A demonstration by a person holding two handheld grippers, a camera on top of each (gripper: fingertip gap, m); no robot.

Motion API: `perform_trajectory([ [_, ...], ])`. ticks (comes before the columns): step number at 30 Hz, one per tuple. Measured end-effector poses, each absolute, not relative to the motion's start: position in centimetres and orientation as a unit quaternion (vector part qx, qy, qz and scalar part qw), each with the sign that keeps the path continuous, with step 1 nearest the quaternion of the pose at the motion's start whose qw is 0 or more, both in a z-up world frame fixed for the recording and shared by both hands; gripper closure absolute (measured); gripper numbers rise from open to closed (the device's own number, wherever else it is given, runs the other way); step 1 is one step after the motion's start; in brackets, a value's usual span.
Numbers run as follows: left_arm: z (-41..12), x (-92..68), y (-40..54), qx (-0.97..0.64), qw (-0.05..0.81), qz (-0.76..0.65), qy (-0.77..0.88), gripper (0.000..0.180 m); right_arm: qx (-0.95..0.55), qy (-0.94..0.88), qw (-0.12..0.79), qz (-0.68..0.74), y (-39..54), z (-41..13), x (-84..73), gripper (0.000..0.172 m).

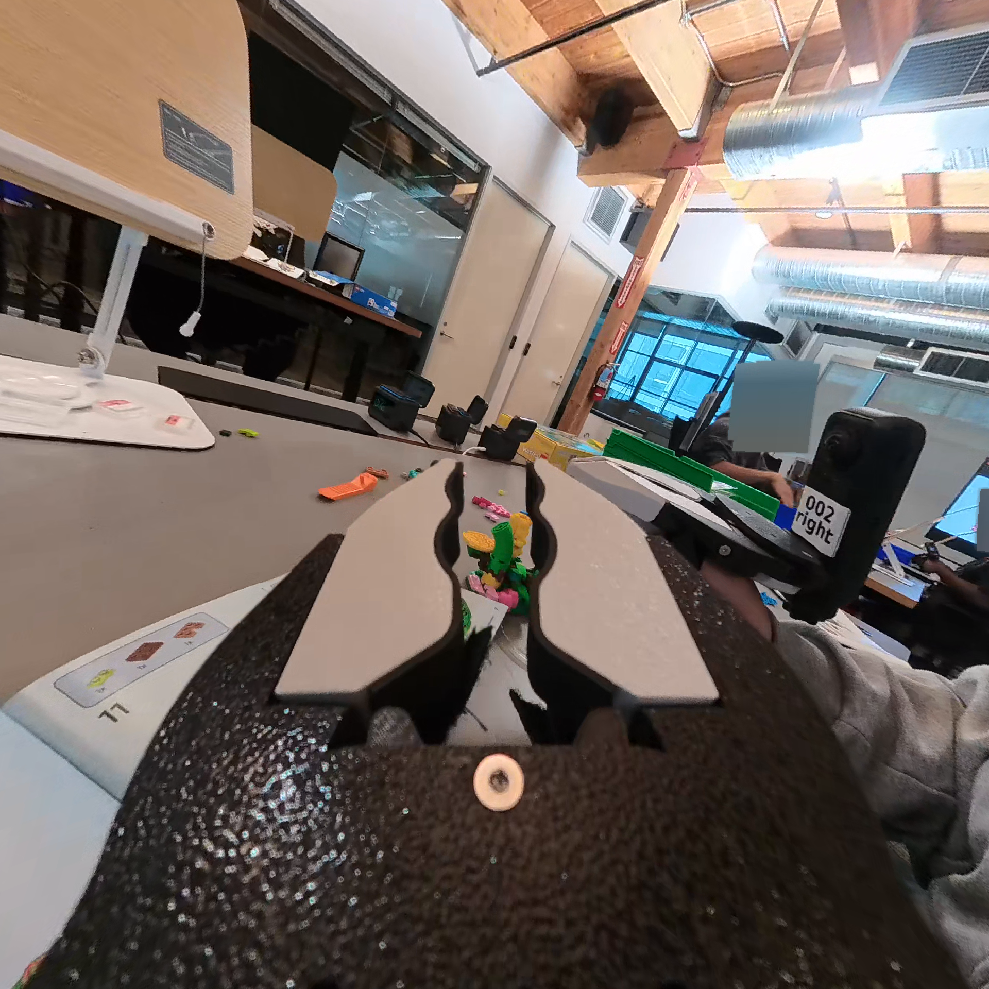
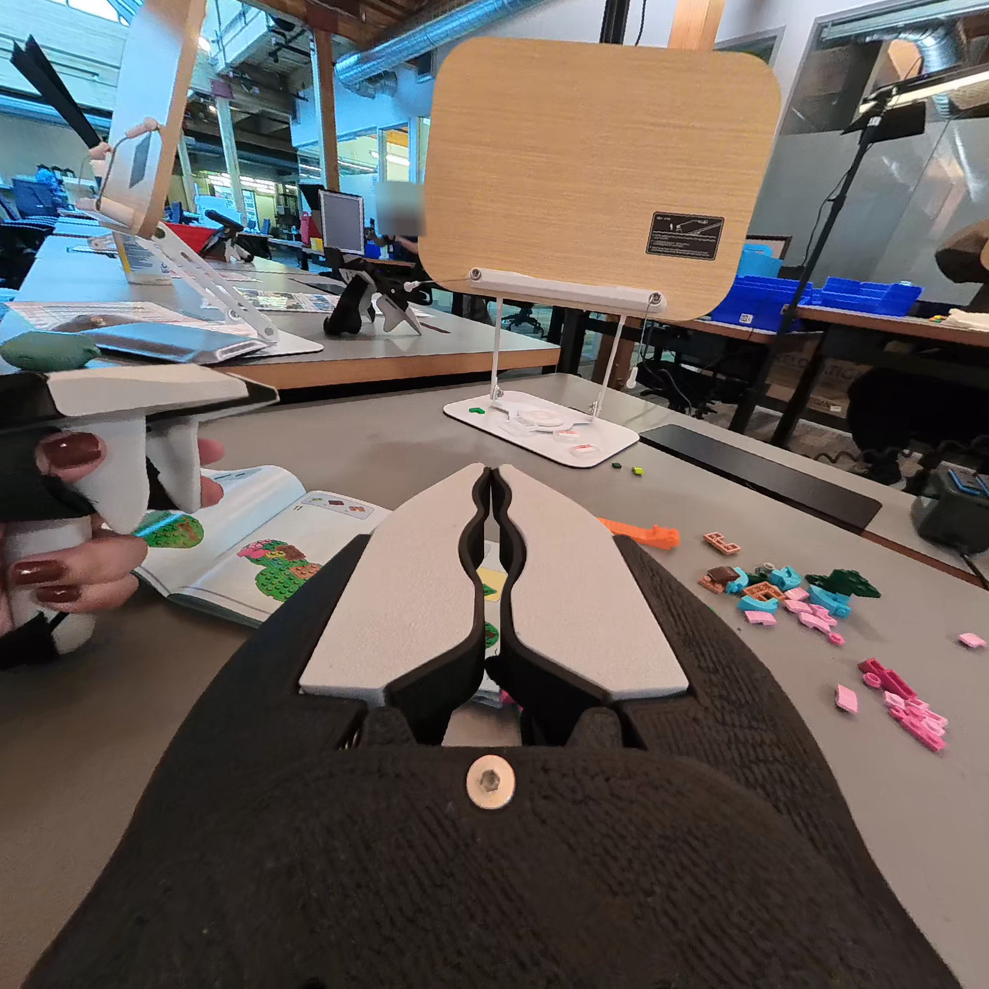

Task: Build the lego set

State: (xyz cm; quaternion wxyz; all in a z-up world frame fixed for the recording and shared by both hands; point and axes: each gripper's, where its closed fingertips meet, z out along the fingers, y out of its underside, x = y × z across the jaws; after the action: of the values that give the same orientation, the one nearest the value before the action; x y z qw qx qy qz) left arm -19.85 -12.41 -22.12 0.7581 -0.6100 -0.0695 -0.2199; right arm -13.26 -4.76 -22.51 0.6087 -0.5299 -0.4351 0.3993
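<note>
My left gripper (image 1: pixel 495 471) is open, with a narrow gap between its fingers. Through that gap I see a small lego build (image 1: pixel 500 559) of green, yellow and pink bricks. It stands on the table just past the open instruction booklet (image 1: pixel 150 658), below the fingers, and nothing is in the grasp. My right gripper (image 2: pixel 491 471) is shut, tips touching, with nothing visible between them. It hovers over the booklet (image 2: pixel 257 546). The left gripper, held in a hand, also shows at the left of the right wrist view (image 2: pixel 160 396). The right gripper's body shows in the left wrist view (image 1: pixel 819 514).
Loose blue, brown and dark green bricks (image 2: pixel 792 594) and pink pieces (image 2: pixel 910 712) lie on the grey table to the right. An orange brick separator (image 2: pixel 642 535) lies ahead. A wooden book stand (image 2: pixel 588 176) on a white base (image 2: pixel 605 444) stands behind. Black cases (image 1: pixel 396 406) sit at the far edge. The tips of one gripper are about 11 cm away from the tips of the other.
</note>
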Motion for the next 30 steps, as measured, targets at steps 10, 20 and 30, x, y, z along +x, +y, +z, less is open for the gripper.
perform_trajectory([
  [10,-22.0,-22.8,-13.7,-0.598,0.779,-0.143,-0.119,0.159,-0.527,-0.440,0.608,0.399,-4.9,-22.6,-13.4,0.172],
  [20,-20.9,-25.1,-15.5,-0.563,0.809,-0.061,-0.157,0.161,-0.527,-0.442,0.606,0.401,-5.0,-22.7,-13.5,0.172],
  [30,-20.9,-25.8,-15.9,-0.556,0.812,-0.049,-0.173,0.162,-0.527,-0.437,0.608,0.402,-4.9,-22.6,-13.3,0.172],
])
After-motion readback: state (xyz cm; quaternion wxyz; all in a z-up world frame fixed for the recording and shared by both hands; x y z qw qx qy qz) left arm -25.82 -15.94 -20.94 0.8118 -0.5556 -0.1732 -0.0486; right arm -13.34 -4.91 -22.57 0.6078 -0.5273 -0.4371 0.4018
